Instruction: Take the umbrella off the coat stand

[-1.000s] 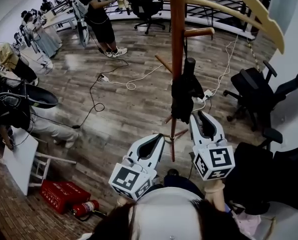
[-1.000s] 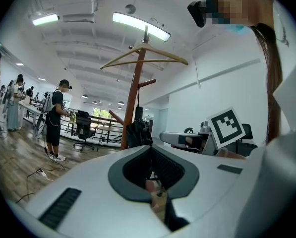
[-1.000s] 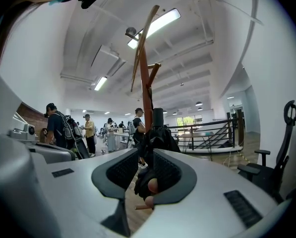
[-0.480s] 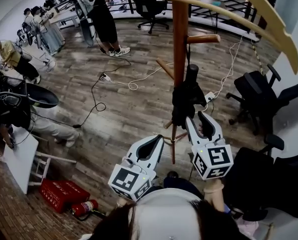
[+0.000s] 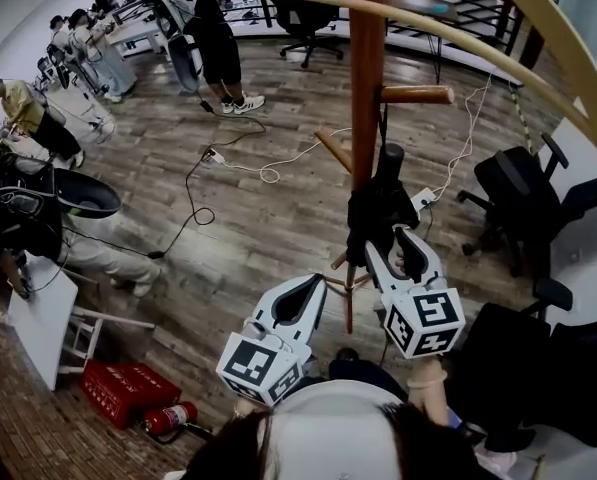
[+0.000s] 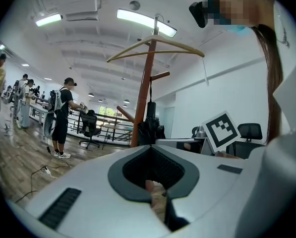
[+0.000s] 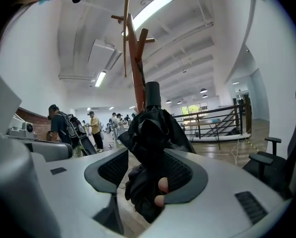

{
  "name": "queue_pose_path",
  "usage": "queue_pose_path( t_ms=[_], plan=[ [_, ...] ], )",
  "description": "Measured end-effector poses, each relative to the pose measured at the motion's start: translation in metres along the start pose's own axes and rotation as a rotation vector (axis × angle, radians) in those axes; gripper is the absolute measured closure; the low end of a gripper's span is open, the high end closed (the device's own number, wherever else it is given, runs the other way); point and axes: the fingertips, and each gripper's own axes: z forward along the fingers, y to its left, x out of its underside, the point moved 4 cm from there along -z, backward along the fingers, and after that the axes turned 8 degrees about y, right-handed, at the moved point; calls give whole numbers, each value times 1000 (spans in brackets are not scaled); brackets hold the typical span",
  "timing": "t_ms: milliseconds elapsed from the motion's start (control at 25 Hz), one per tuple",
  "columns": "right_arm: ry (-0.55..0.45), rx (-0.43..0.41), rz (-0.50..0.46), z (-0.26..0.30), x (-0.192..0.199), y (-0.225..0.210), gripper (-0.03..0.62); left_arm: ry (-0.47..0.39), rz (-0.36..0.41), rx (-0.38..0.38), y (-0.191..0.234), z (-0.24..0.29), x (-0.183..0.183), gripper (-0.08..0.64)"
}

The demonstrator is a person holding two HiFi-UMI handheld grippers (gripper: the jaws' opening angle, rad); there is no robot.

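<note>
Umbrella: the folded black umbrella (image 5: 376,203) is hanging upright just beside the coat stand (image 5: 363,98), below a side peg (image 5: 415,95).
Right gripper: the right gripper (image 5: 393,240) is reaching around the umbrella's lower folds. Its jaws are standing apart after just opening, with cloth between them and a gap showing at one pad.
Left gripper: the left gripper (image 5: 318,280) is hovering lower and to the left, apart from the umbrella. Its jaws are meeting at the tips on nothing.
Edges: the pole is crowding the umbrella's left side, and an office chair (image 5: 518,193) is sitting well apart on the right.
Room: cables (image 5: 268,168) are trailing over the wooden floor (image 5: 258,228), and people are working at the far left.
</note>
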Motion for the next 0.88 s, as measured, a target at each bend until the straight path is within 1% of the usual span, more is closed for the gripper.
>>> queue_pose_path(
  t_ms=[600,720,880],
  plan=[
    [57,-10,40,27,6,-12,333,27,-15,-10,15,16,3,551],
    [70,-13,38,33,7,-13,330,27,-23,-25,19,18,2,551],
    [93,-19,26,39,9,-15,321,36,-21,-18,20,24,3,551]
  ],
)
